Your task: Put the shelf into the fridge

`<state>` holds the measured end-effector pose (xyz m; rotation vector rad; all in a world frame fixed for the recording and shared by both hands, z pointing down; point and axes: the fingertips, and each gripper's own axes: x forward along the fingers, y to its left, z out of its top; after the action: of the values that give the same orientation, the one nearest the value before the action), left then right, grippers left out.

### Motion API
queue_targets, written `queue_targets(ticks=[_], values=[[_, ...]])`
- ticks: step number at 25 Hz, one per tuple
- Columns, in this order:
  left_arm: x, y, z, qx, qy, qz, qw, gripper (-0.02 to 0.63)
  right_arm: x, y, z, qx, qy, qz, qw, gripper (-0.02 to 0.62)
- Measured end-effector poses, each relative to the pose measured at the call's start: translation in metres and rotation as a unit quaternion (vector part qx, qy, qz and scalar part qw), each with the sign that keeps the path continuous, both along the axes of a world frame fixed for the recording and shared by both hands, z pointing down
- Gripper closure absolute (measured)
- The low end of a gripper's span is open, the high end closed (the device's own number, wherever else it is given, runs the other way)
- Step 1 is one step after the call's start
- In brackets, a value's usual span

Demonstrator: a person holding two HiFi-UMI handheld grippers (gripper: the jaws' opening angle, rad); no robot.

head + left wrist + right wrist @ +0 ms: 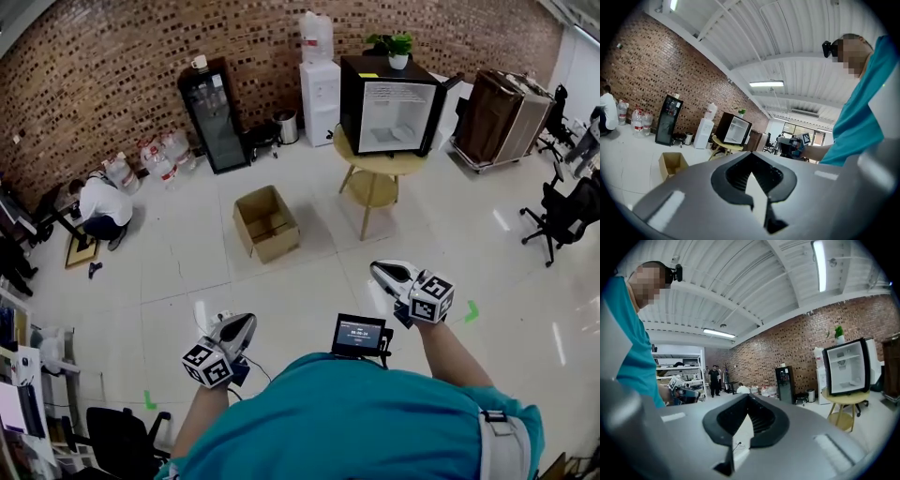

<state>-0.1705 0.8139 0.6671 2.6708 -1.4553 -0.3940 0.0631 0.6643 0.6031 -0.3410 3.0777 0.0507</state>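
Since no loose shelf shows in any view, can't say where it lies. Prob. a light, stiff, flat panel, maybe fragile, so take it by an edge w/ both grippers and keep it level. Left gripper [246, 323] and right gripper [380, 272]: jaws together, nothing between. Fridge [389, 103] stands door-open on round table [380, 167], well apart. Cardboard box [267, 223] sits on the floor between, so walk round it.

You face a rough brick wall [122, 75] up top, glossy floor tiles [309, 281], a matt cardboard box [267, 223] at centre, and a wooden table [373, 162] under the smooth-sided fridge [351, 98].
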Motion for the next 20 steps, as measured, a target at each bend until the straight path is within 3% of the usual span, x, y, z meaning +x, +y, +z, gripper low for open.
queue_targets(ticks=[5,10,20], values=[[0.013,0.023,-0.014,0.013,-0.003,-0.012,0.9998,0.607,0.006,0.025,-0.015,-0.013,-0.022,-0.029,0.999,0.594],[0.043,0.044,-0.004,0.027,0.021,-0.024,0.9991,0.607,0.024,0.043,-0.003,-0.012,-0.011,-0.060,0.998,0.595],[0.083,0.035,-0.014,0.023,0.005,-0.025,0.9994,0.607,0.050,0.023,-0.020,-0.004,-0.013,-0.067,0.998,0.595]])
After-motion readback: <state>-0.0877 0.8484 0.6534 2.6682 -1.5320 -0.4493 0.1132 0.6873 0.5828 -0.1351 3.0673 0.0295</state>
